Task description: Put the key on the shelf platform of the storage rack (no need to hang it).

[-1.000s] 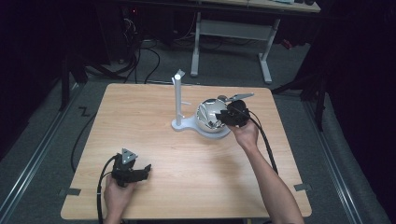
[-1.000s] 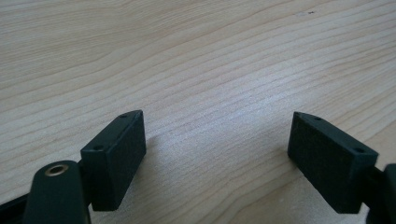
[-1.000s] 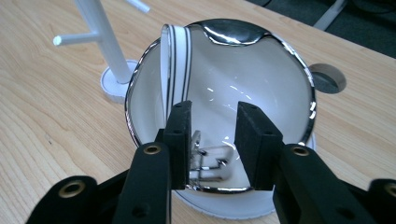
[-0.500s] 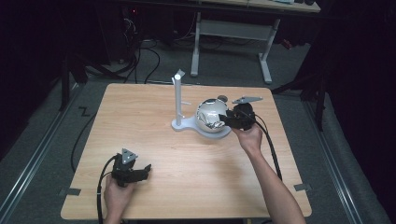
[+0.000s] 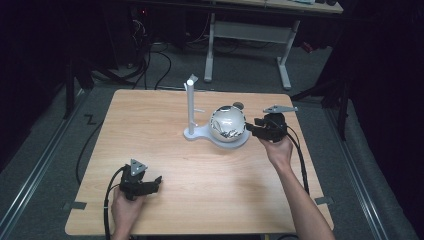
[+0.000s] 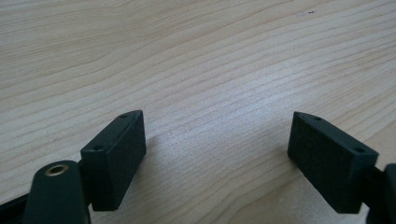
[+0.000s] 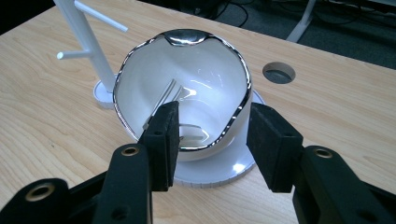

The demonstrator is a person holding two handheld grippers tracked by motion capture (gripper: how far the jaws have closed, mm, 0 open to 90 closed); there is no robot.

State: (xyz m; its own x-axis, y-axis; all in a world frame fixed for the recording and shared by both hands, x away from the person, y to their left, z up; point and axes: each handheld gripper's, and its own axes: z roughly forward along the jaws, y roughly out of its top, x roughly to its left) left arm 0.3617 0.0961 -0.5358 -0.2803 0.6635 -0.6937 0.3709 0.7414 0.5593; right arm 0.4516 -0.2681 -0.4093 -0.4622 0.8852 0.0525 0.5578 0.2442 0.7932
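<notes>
The bowl (image 7: 187, 93) is white inside with a wavy chrome rim, tilted on the round white base (image 7: 224, 170) of a pegged stand (image 5: 191, 107) mid-table. The right gripper (image 7: 215, 135) has just been opening; its jaws straddle the near rim without pressing it. The left gripper (image 6: 217, 154) rests wide open over bare table (image 6: 196, 56).

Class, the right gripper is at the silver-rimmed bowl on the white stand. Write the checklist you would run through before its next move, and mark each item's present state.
1. Right gripper open, jaws just opened: ok.
2. Pads off the bowl rim: ok, apart.
3. Bowl resting on the white stand base: ok.
4. Bowl steady if left: cannot tell.
5. Left gripper open over bare table: ok.
</notes>
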